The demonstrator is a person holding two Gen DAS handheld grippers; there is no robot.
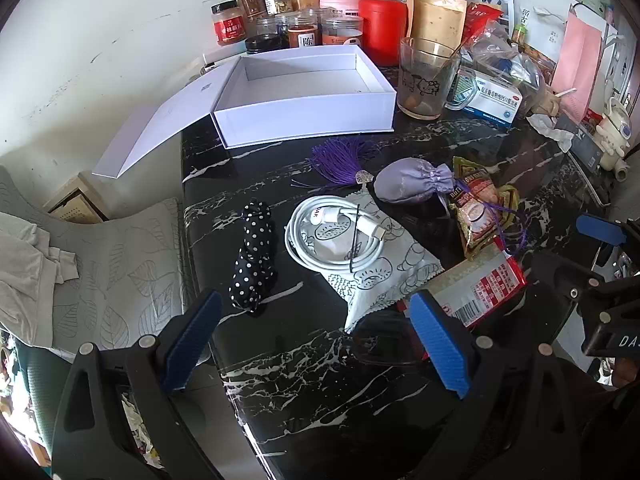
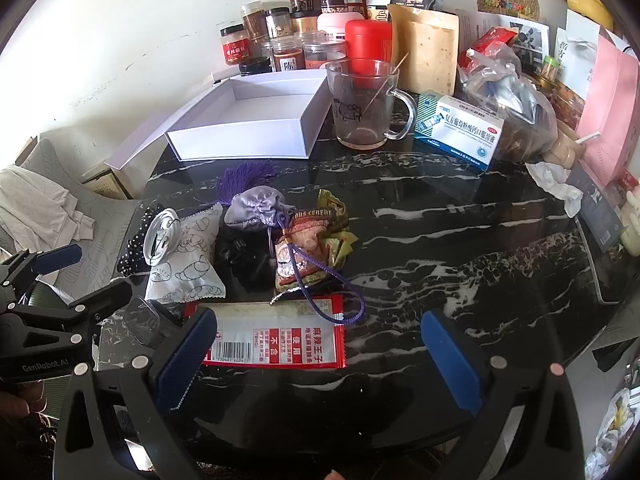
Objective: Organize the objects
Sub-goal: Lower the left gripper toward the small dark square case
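Note:
An open, empty white box (image 1: 304, 92) (image 2: 256, 120) stands at the back of the black marble table. In front of it lie a purple tassel (image 1: 340, 160), a lilac pouch (image 1: 412, 180) (image 2: 256, 208), a coiled white cable (image 1: 336, 236) on a printed snack packet (image 1: 380, 276) (image 2: 188, 256), a polka-dot cloth (image 1: 254, 256), a green-gold snack bag (image 1: 480, 208) (image 2: 316, 240) and a red-white sachet (image 1: 480, 284) (image 2: 276, 336). My left gripper (image 1: 316, 344) is open above the table's front, near the packet. My right gripper (image 2: 320, 360) is open, its left finger beside the sachet.
Spice jars (image 1: 272, 12), a red canister (image 1: 382, 28) (image 2: 368, 52), a glass mug (image 1: 428, 80) (image 2: 366, 108), a medicine box (image 1: 492, 104) (image 2: 460, 132), bags and a pink paper bag (image 2: 608, 108) crowd the back and right. A cushioned chair (image 1: 100, 248) stands left.

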